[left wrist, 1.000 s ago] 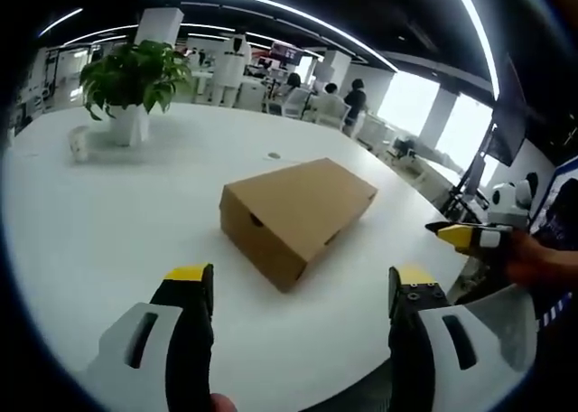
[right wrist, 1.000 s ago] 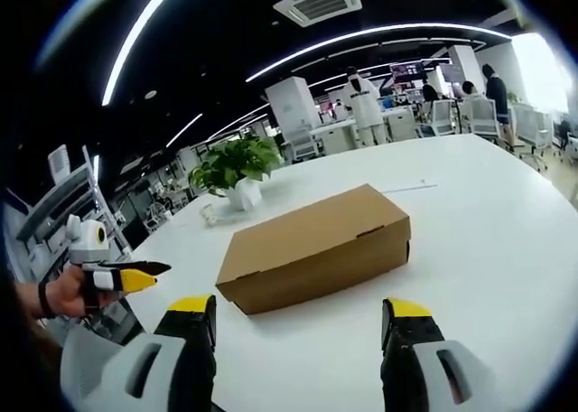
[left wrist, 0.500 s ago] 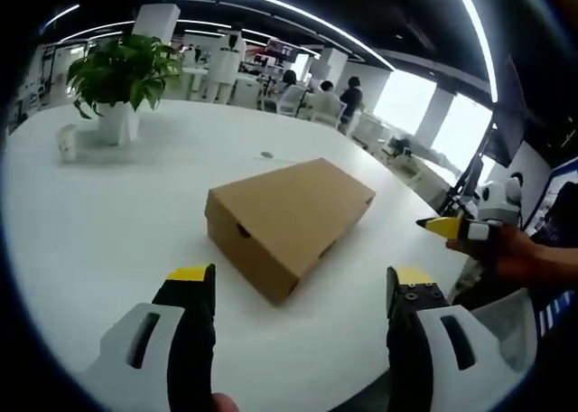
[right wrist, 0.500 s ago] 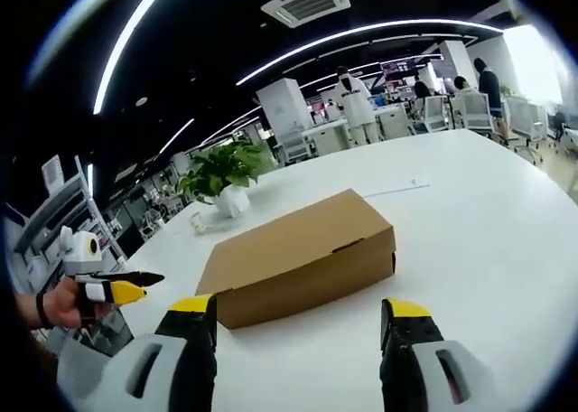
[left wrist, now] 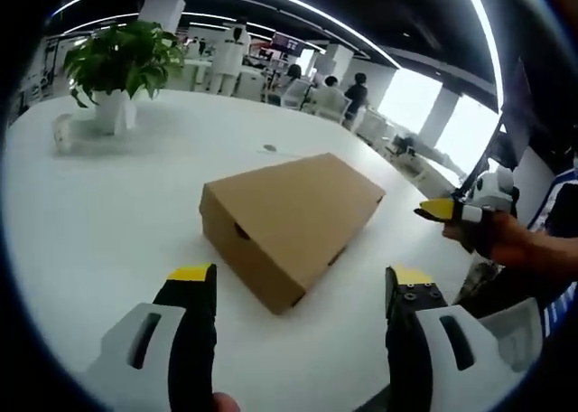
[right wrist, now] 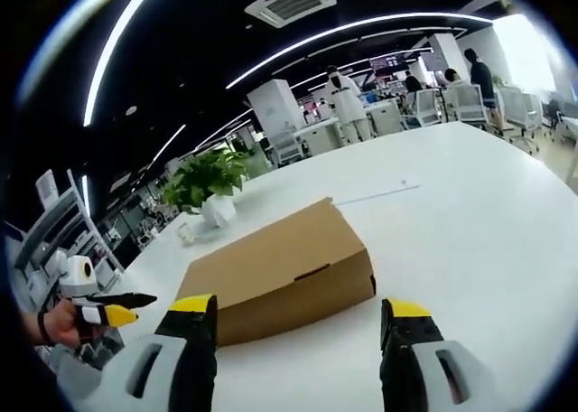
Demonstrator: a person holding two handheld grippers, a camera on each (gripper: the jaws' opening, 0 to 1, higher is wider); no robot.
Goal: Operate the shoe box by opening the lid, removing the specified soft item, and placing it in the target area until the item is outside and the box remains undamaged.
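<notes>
Two grippers, both with jaws apart and nothing between them. Left gripper [left wrist: 293,290]: yellow tips hang over bare table [left wrist: 108,213], short of the box [left wrist: 289,215]. Right gripper [right wrist: 296,320]: same posture, tips just short of the box [right wrist: 275,276] long side.

Change over the last second: the box sits bigger and lower in both views, closer to the jaw tips. The whole picture shifts with it, so that's the cameras closing in, not the box moving. Right gripper view also swings so the box sits left of centre between the jaws. My read: approach phase, no contact yet, lid not opened.

Box state: plain brown cardboard, lid shut flat, lying on the white table, no visible dents. A small cut-out shows on the near side in each view. Soft item must be inside; can't see it.

Relative to left gripper: box is just ahead, one corner pointing at the gap between the jaws, body running away to the far right. Relative to right gripper: box ahead and slightly left, long side facing the jaws, near edge close above the left jaw tip.

Each view catches the other gripper at the edge, held in a hand: right one [left wrist: 444,210] at right of the left gripper view, left one [right wrist: 113,311] at far left of the right gripper view. Both well apart from the box.

Farther out: potted plant [left wrist: 116,64] at far left of the table, same plant [right wrist: 206,182] behind the box in the right gripper view. Target area not identifiable.
</notes>
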